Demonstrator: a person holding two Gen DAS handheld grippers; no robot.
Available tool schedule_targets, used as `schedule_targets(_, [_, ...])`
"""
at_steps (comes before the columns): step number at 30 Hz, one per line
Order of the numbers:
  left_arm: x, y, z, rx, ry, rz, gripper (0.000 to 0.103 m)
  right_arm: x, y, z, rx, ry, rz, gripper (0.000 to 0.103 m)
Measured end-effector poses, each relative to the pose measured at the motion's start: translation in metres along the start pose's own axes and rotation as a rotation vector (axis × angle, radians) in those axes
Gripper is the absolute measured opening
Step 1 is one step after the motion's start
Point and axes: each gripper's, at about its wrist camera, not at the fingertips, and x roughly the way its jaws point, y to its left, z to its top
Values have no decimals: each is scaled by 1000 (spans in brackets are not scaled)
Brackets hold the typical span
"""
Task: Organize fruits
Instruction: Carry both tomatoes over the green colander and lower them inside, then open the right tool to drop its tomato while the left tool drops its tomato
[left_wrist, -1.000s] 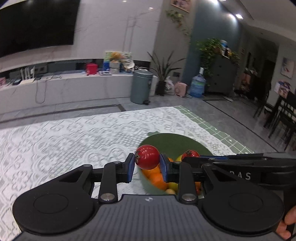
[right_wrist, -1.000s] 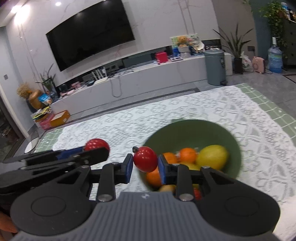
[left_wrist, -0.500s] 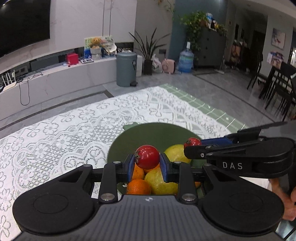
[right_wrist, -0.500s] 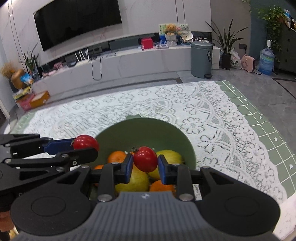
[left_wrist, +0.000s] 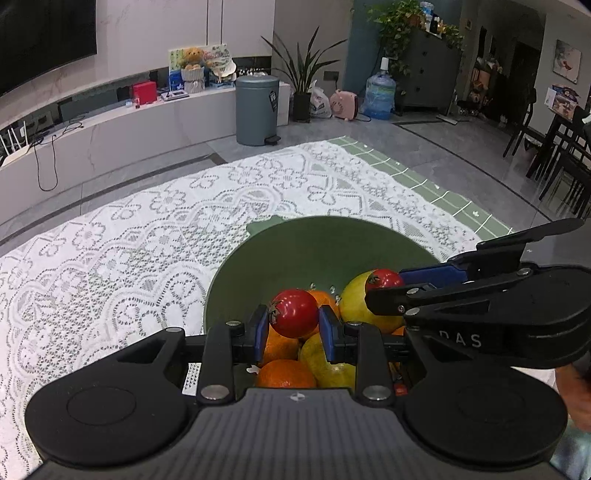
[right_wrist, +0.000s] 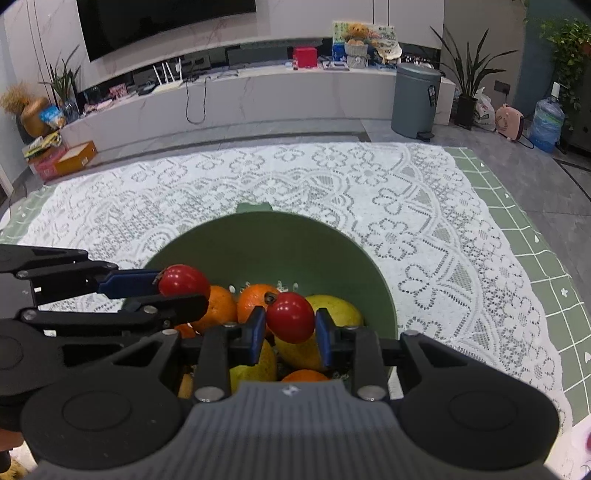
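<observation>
Left wrist view: the left gripper (left_wrist: 294, 325) is clenched on a red tomato (left_wrist: 294, 312) at the lower middle of the frame, over the green bowl (left_wrist: 266, 258). The bowl holds oranges (left_wrist: 285, 373) and yellow fruit. If released here, the tomato could roll off the round pile.

Right wrist view: the right gripper (right_wrist: 290, 329) grasps a second tomato (right_wrist: 290, 322) at centre, above the same bowl (right_wrist: 332, 258). The two grippers are close together and could collide.
</observation>
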Motion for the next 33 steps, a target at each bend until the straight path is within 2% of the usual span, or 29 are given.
schedule_targets(17, [7, 3, -6, -17, 62, 12, 33, 7, 2, 3, -28, 16, 6, 29])
schedule_targets(21, [0, 6, -4, -24, 59, 28, 40, 7, 3, 5, -25, 28, 15, 31])
schedule_targets(25, [-13, 8, -1, -29, 42, 45, 50, 0, 1, 9, -3, 21, 15, 43])
schedule_targets(29, [-32, 8, 2, -23, 8, 60, 61, -15, 1, 15, 18, -6, 16, 60])
schedule_targets(33, [-56, 6, 2, -22, -42, 98, 69, -40, 6, 20, 16, -59, 14, 69])
